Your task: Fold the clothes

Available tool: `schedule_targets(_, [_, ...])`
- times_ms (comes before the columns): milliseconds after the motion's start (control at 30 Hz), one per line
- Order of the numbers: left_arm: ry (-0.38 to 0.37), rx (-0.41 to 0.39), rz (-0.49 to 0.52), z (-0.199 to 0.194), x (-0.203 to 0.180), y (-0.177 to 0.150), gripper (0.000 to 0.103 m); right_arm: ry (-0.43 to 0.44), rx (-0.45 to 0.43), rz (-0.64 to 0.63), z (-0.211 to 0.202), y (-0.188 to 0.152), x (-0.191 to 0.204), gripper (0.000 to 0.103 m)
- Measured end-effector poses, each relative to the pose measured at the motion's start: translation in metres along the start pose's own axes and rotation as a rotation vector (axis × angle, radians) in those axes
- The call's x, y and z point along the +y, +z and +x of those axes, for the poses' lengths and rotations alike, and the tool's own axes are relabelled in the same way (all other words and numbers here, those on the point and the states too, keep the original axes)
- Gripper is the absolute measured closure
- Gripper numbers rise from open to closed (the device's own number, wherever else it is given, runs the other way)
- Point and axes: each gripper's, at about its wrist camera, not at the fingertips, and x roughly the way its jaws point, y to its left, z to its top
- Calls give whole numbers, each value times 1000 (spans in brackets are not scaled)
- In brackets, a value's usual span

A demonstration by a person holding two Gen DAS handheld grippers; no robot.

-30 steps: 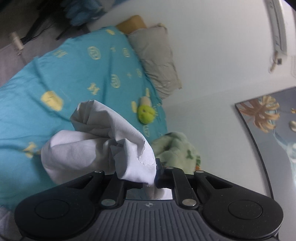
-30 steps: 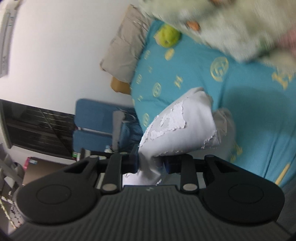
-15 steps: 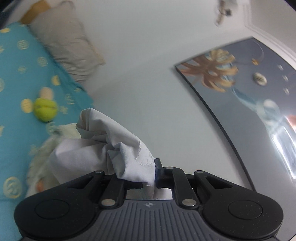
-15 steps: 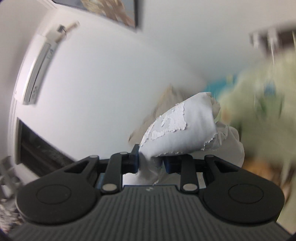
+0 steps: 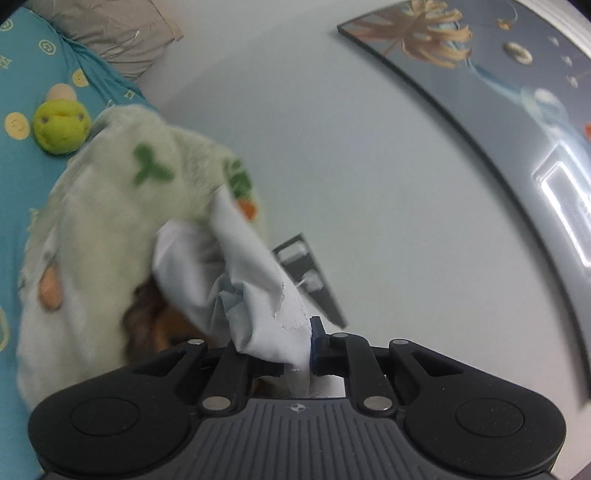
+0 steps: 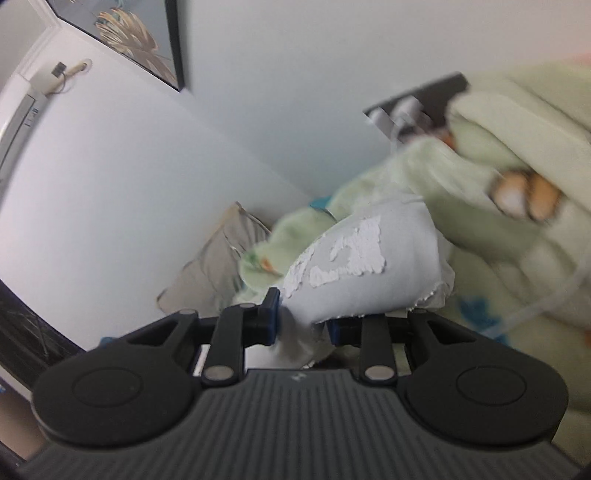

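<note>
A white garment (image 5: 255, 291) with a cracked white print is bunched up between both grippers. My left gripper (image 5: 297, 360) is shut on one bunch of it, with cloth spilling forward over the fingers. In the right wrist view my right gripper (image 6: 303, 321) is shut on another bunch of the white garment (image 6: 365, 269), its flaking print facing up. Both are held in the air close to a pale green fleece blanket (image 5: 107, 221) that lies heaped on the bed. The same green blanket (image 6: 498, 177) fills the right side of the right wrist view, blurred.
A teal bed sheet (image 5: 22, 74) with yellow marks carries a green plush toy (image 5: 61, 125) and a beige pillow (image 5: 110, 33). A white wall (image 5: 332, 147) stands close ahead with a framed leaf picture (image 5: 480, 74). A dark wall shelf (image 6: 417, 107) hangs beyond the blanket.
Both grippers have swung sideways from over the open bed toward the wall and the green blanket, still holding the white garment. The blanket now looms much closer.
</note>
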Motion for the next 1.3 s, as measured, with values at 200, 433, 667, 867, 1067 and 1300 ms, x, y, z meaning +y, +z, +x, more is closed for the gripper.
schedule_targets(200, [125,38,201,-9,10,-43,80,-60,-9,-40,-12,-46,-24,74])
schedule_targets(433, [279,24,456,2,-16,-55,63,-173,-18,-155,-15,-62,-14,66])
schedule_targets(667, [351,-41,592,-30,-65,-63,2,-310,-27,-169,-67,-54,13,44])
schedule_targets(867, [374,-134,725,-96,-132,-95,0,-229,-143,-295,-140,-54,63,13])
schedule_targets(1067, [398,-252,807,-174,-192,-127,0,-151,-241,-489,-206,-80,113,9])
schedule_targets(1300, [407,-330,821,-234,-212,-157,0,-114,-287,-631,-242,-126,136,9])
